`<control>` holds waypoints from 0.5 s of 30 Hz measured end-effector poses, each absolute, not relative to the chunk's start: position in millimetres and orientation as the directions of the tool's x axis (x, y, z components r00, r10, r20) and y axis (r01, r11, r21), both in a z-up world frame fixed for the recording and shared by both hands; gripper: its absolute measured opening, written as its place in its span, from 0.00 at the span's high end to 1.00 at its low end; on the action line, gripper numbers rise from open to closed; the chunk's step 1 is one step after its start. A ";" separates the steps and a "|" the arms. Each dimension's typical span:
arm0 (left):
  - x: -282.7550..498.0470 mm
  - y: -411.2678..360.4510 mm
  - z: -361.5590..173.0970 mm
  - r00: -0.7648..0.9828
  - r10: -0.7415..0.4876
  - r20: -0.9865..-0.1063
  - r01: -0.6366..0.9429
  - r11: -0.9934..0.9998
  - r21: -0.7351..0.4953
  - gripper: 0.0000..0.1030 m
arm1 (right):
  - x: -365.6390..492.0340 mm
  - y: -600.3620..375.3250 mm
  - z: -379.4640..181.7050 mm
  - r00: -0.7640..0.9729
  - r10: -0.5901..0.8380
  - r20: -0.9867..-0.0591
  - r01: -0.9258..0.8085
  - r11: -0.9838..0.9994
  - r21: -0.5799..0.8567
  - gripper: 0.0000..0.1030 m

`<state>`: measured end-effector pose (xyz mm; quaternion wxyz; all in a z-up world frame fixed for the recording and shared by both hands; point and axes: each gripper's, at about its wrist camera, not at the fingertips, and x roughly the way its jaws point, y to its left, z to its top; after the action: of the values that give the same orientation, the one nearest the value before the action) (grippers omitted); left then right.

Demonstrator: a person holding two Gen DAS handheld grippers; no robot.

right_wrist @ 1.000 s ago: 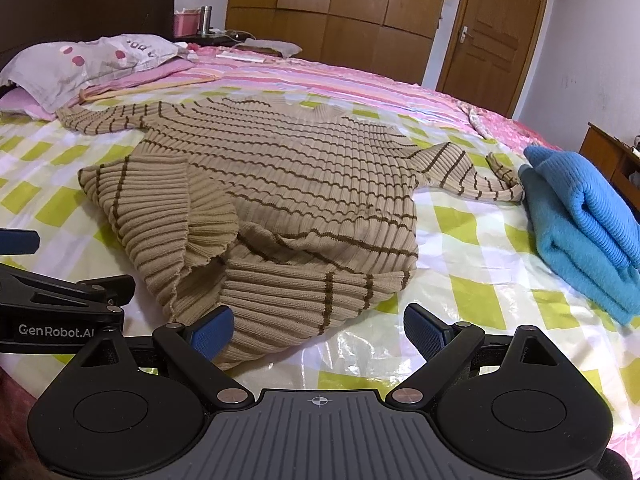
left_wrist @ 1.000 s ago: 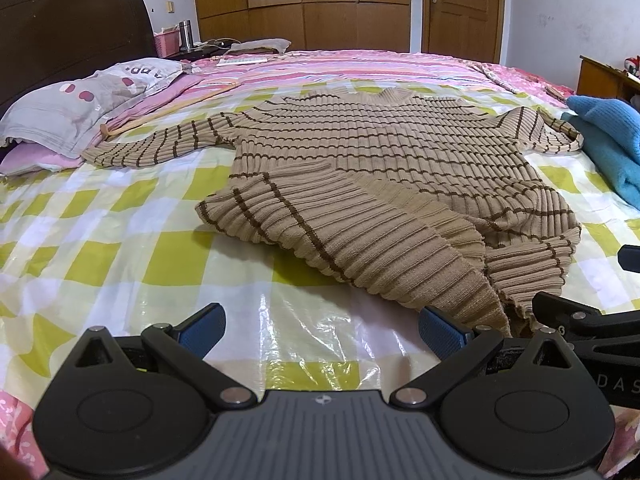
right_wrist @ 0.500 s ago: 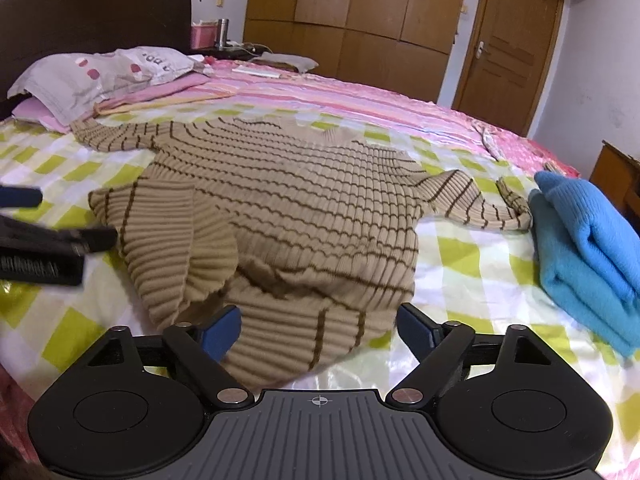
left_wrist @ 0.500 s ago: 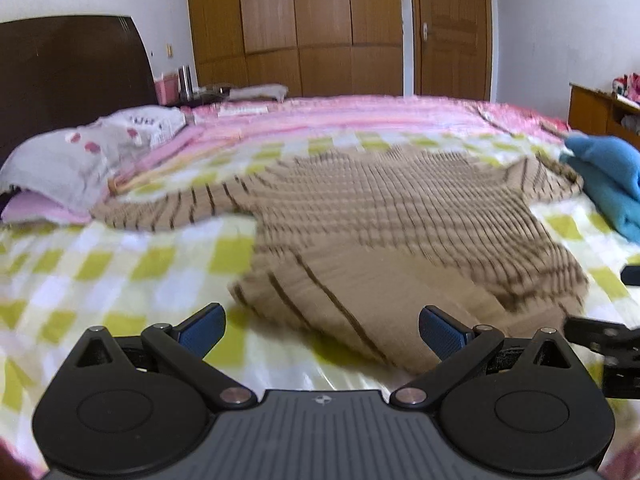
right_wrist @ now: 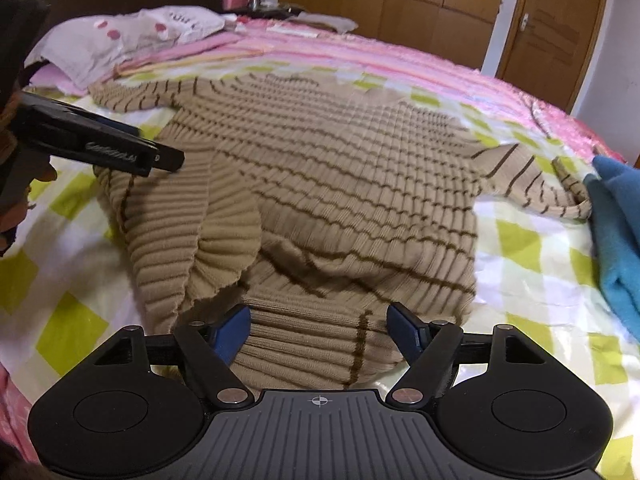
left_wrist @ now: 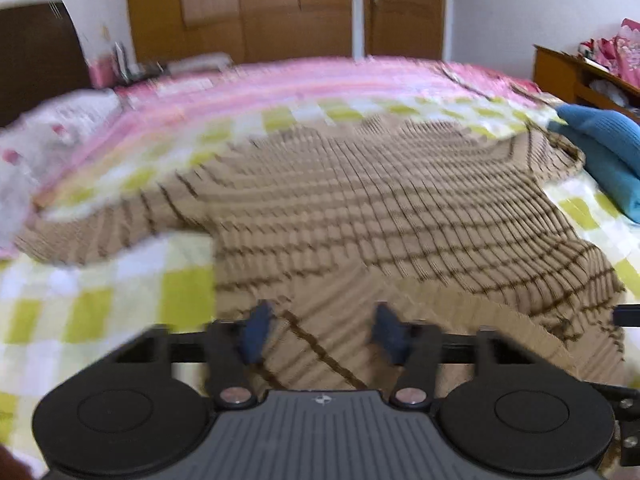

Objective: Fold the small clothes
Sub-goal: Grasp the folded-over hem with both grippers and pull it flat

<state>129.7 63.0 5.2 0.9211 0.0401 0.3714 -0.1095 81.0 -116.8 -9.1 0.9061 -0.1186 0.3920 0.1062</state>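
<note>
Your left gripper [left_wrist: 322, 334] has pushed in from the near edge of the bed [right_wrist: 532, 256] since a second ago: its blue fingers [left_wrist: 256, 330], wide apart then, now stand closer together over the turned-back hem of the striped sweater [right_wrist: 340, 184], fabric between them but not clamped. Your right gripper [right_wrist: 320, 332] has done likewise, narrowing its gap around the lower hem fold, not yet pinching. The sweater lies spread across the checked sheet at mid-bed, one sleeve reaching the blue folded garment [right_wrist: 616, 240] near the right edge
</note>
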 end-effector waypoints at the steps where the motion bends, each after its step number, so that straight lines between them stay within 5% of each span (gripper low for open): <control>1: 131.2 63.5 1.7 0.684 -0.183 -0.706 0.237 0.971 -0.022 0.58 | 81.9 -116.3 -11.0 0.664 0.101 -0.741 -0.290 0.948 -0.131 0.33; 4: 122.3 64.4 -1.2 0.671 -0.199 -0.714 0.271 0.963 -0.013 0.76 | 82.3 -120.7 -12.2 0.636 0.124 -0.762 -0.306 0.947 -0.102 0.58; 8: 104.1 71.5 4.8 0.653 -0.246 -0.716 0.316 0.948 -0.038 0.83 | 78.9 -129.3 -4.8 0.621 0.144 -0.770 -0.313 0.947 -0.076 0.88; 15: 62.8 100.1 20.5 0.632 -0.270 -0.727 0.294 0.951 -0.097 0.85 | 53.2 -166.5 20.8 0.633 0.128 -0.763 -0.250 0.967 -0.045 0.97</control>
<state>62.8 100.1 20.5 0.9031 0.0151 0.3997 -0.1561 53.2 -166.5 20.8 0.9007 -0.0735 0.4151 0.1048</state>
